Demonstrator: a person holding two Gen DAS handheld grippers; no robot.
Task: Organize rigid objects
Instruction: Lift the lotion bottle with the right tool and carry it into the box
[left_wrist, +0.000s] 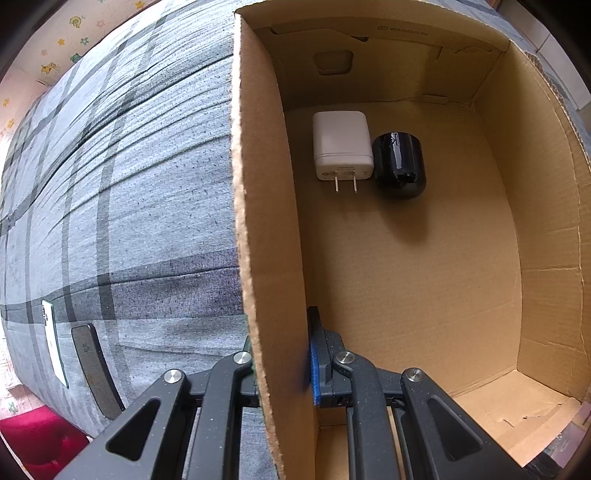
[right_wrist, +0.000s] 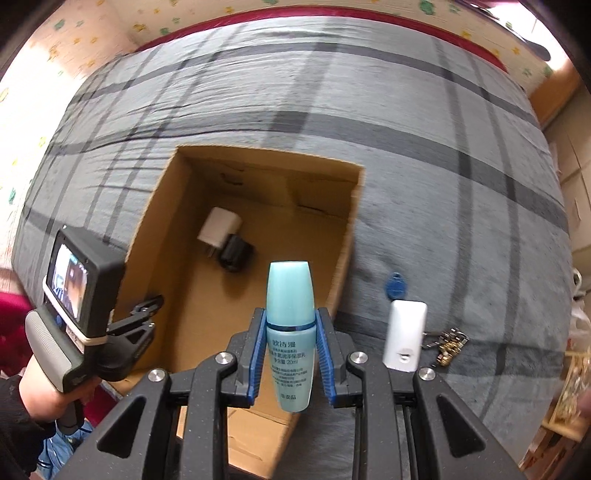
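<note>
An open cardboard box (right_wrist: 343, 236) lies on a grey plaid bed. Inside it are a white plug charger (left_wrist: 341, 144) and a black round device (left_wrist: 399, 166); both also show in the right wrist view, the charger (right_wrist: 219, 229) beside the black device (right_wrist: 236, 253). My left gripper (left_wrist: 282, 354) is shut on the box's left wall (left_wrist: 266, 221), one finger outside, one inside. It also shows in the right wrist view (right_wrist: 147, 306). My right gripper (right_wrist: 290, 332) is shut on a light blue bottle (right_wrist: 290, 332), held above the box's near right corner.
On the bed right of the box lie a white oblong device (right_wrist: 404, 334), a blue key tag (right_wrist: 395, 286) and a metal key bunch (right_wrist: 448, 341). Left of the box lie a white remote (left_wrist: 53, 341) and a grey remote (left_wrist: 94, 369).
</note>
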